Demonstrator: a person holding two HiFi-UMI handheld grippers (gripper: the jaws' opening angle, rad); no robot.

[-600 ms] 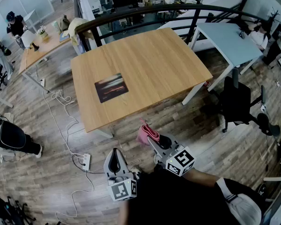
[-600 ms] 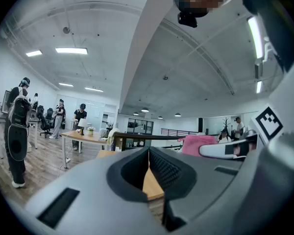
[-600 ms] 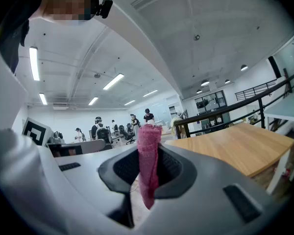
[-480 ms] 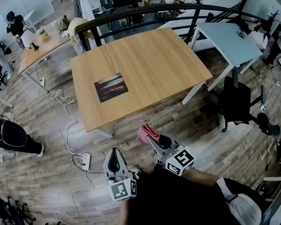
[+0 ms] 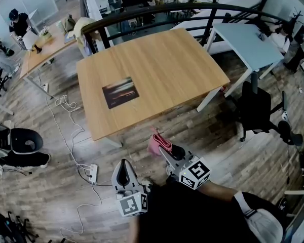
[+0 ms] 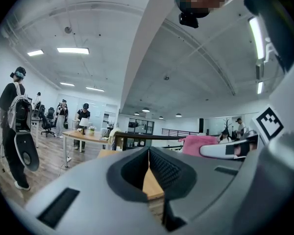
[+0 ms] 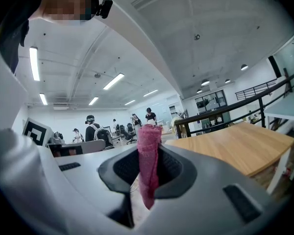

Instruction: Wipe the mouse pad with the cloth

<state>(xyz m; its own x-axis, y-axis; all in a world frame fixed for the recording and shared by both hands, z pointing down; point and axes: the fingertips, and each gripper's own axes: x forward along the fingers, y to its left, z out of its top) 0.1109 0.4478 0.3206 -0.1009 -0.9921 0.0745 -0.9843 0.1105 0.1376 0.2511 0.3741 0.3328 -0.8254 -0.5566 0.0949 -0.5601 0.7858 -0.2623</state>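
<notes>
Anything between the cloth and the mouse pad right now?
Nothing visible. The cloth is clamped in the right gripper, short of the table's near edge. Only floor and bare tabletop lie between it and the mouse pad.

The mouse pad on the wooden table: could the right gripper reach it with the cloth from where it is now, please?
Probably not yet: the right gripper, shut on the pink cloth, hangs short of the table's near edge, with the mouse pad further in. Nothing blocks the way.
</notes>
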